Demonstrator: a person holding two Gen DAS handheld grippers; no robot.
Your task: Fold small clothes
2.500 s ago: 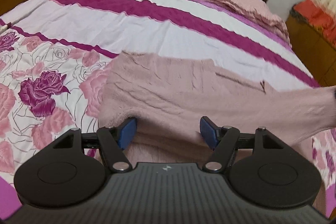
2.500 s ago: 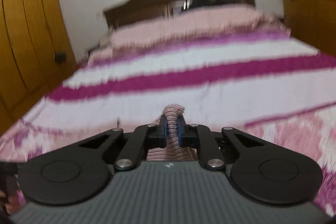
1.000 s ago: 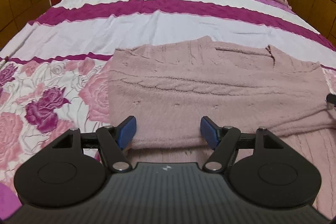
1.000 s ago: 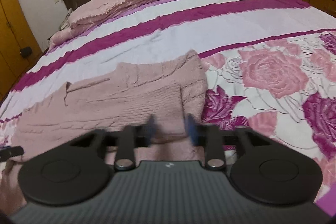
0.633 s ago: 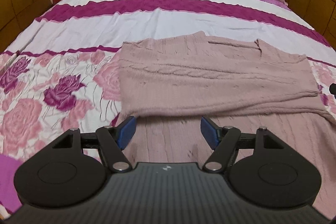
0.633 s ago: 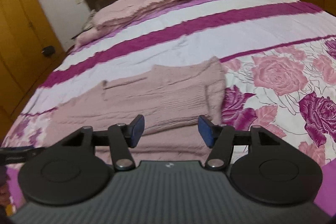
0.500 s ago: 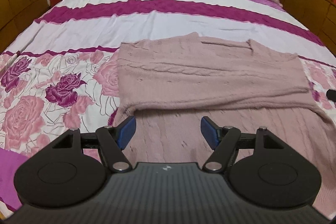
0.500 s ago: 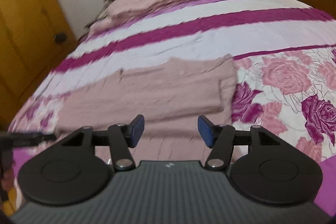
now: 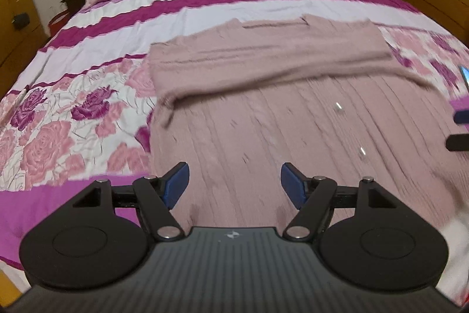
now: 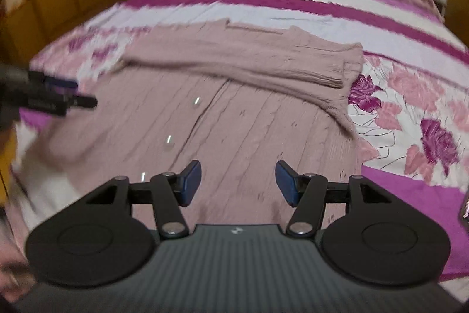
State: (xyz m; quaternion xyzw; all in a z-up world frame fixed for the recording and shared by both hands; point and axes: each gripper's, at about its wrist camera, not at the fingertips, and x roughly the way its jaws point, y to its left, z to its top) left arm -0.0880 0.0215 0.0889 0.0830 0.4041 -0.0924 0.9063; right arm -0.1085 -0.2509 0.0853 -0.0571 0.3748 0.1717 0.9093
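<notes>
My left gripper (image 9: 234, 185): jaws spread wide, holding nothing, above the sweater.
Sweater (image 9: 263, 113): dusty pink knit, flat on the bedspread (image 9: 73, 119), sleeves folded across the top.

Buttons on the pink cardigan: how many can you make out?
3 in the right wrist view, in a line down the cardigan front: upper, middle, lowest by the right claw. Motion blur may hide more.
</notes>
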